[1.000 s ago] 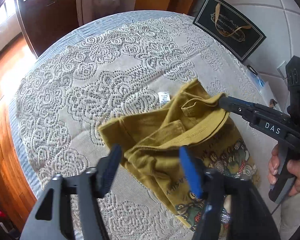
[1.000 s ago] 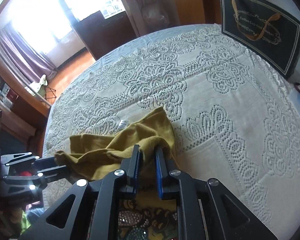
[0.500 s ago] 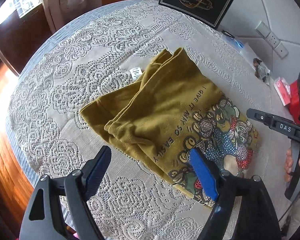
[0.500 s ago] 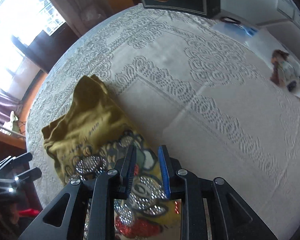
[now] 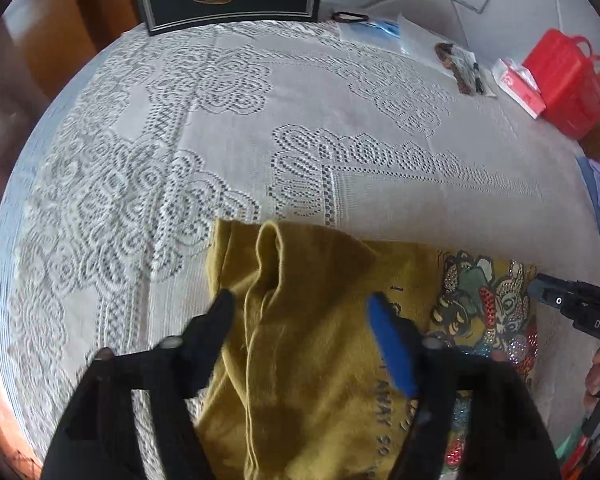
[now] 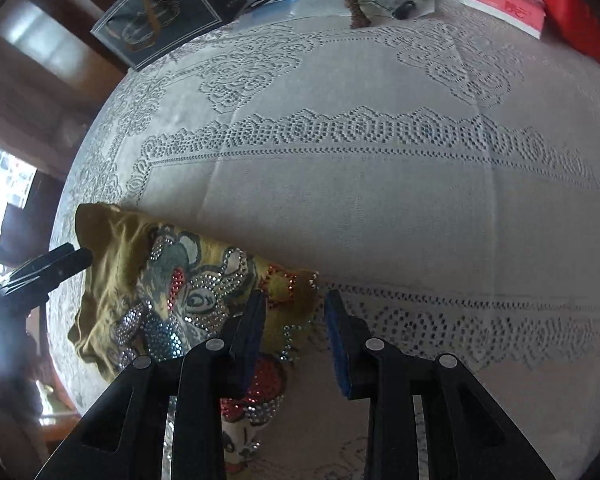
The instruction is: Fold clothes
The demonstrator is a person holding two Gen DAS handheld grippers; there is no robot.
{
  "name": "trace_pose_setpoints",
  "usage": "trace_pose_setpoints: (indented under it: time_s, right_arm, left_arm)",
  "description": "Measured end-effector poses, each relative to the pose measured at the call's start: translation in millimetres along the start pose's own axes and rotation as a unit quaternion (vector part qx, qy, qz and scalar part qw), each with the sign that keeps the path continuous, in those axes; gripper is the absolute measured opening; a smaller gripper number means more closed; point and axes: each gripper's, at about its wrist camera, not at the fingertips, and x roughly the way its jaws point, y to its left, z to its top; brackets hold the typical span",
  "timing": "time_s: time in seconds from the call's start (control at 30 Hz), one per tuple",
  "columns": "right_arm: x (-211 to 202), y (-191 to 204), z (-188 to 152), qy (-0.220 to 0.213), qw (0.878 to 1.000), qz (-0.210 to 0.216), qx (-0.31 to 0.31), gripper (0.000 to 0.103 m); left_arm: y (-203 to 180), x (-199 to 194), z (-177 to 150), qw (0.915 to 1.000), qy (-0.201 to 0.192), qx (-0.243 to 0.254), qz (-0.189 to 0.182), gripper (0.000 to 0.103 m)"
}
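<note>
Left-wrist view, lower centre: the mustard T-shirt [image 5: 316, 344] lies folded on the lace tablecloth [image 5: 220, 128], printed side up, with a raised ridge of cloth at its far edge. The left gripper [image 5: 300, 312] hovers over the plain half, jaws spread wide, grasping nothing; whether a fingertip brushes the cloth cannot be told. Right-wrist view, lower left: the sequinned print fills the shirt's near end. The right gripper [image 6: 294, 312] straddles its right corner, jaws moderately parted, released. Judged step: between folds; the next move calls for regrasping an edge to fold again.
</note>
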Motion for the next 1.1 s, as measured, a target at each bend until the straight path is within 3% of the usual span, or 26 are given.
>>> trace_pose_setpoints:
  time_s: [0.03,0.07,0.17,0.27,0.3,0.4,0.57,0.63,0.7,0.9,0.97,1.0,1.1]
  right_arm:
    - [2,4,-2,-0.005,1.000,0.001,0.009,0.026]
    - [6,8,-4,-0.005,1.000,-0.003,0.012,0.012]
    - [8,13,-5,-0.019,0.999,-0.038,0.030,0.011]
    - [-5,13,-11,-0.042,0.995,-0.075,0.053,0.017]
    - [-11,15,-15,-0.052,0.993,-0.090,0.055,0.019]
    - [-28,24,-42,-0.060,0.995,-0.059,0.052,0.029]
    - [-40,33,-104,-0.053,0.996,-0.038,0.060,0.030]
    - [-42,33,-124,-0.052,0.996,-0.032,0.070,0.030]
    - [-41,36,-138,-0.055,0.995,-0.024,0.082,0.030]
    - [-39,39,-159,-0.064,0.992,-0.012,0.106,0.030]
    - [-38,39,-160,-0.066,0.992,-0.010,0.108,0.030]
    - [-35,41,-160,-0.067,0.992,-0.009,0.107,0.030]
    - [-23,47,-155,-0.072,0.992,-0.019,0.100,0.031]
  left_arm:
    - [3,9,4,0.9998,0.008,0.011,0.014,0.030]
    - [10,18,6,0.9989,0.015,0.016,0.040,0.030]
    - [32,19,7,0.9996,0.025,-0.012,-0.006,0.031]
    - [31,-2,-1,0.9996,-0.009,0.006,0.025,0.035]
    - [31,-12,-9,0.9997,-0.017,0.006,0.018,0.043]
    - [29,-36,-41,0.9988,-0.015,0.009,-0.046,0.089]
    - [25,-51,-102,0.9984,-0.017,0.015,-0.052,0.090]
    - [29,-48,-114,0.9984,-0.014,0.007,-0.055,0.070]
    - [32,-45,-121,0.9980,-0.005,0.001,-0.062,0.061]
    - [37,-33,-126,0.9942,0.017,-0.012,-0.106,0.057]
    - [37,-27,-125,0.9893,0.029,-0.022,-0.141,0.041]
    - [35,-25,-126,0.9897,0.033,-0.017,-0.139,0.030]
    - [28,-25,-128,0.9907,0.039,0.001,-0.130,0.016]
